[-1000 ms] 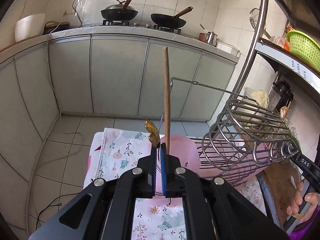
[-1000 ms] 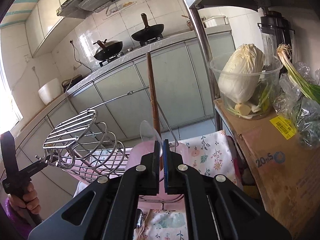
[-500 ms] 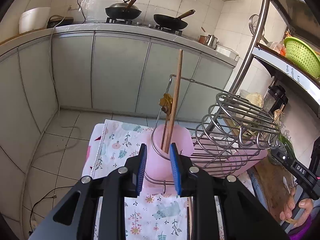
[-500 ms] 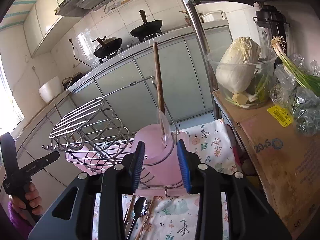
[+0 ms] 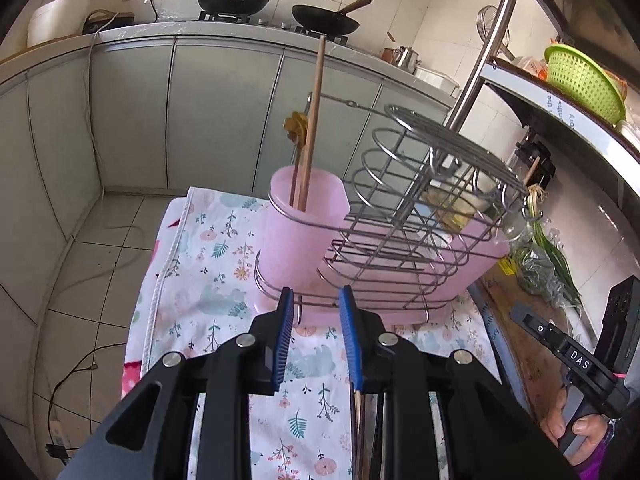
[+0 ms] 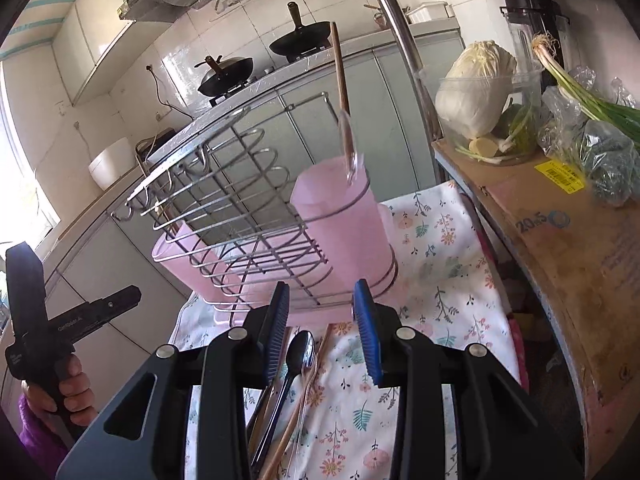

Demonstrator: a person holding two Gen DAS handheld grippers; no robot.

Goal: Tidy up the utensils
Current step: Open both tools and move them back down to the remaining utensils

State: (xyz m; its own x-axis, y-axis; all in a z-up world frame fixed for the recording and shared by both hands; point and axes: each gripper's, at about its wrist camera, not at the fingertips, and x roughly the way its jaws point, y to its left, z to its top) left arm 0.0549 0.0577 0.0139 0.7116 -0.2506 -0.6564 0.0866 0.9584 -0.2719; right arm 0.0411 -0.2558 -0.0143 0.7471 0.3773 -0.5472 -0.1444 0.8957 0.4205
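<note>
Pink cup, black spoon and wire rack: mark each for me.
Pink cup [image 6: 340, 224], right wrist view, on its side wall.
Black spoon [image 6: 301, 350], right wrist view, on its bowl.
Wire rack [image 5: 436, 148], left wrist view, on its top wires.

White letters "DAS" are printed on the black body of the right gripper [image 5: 576, 360], seen to the right of the left gripper's fingers. "20" and "5" in blue are stamped on a cardboard box [image 6: 560, 248] to the right of the right gripper. A yellow barcode label [image 6: 560, 174] is stuck there; its print cannot be read.
</note>
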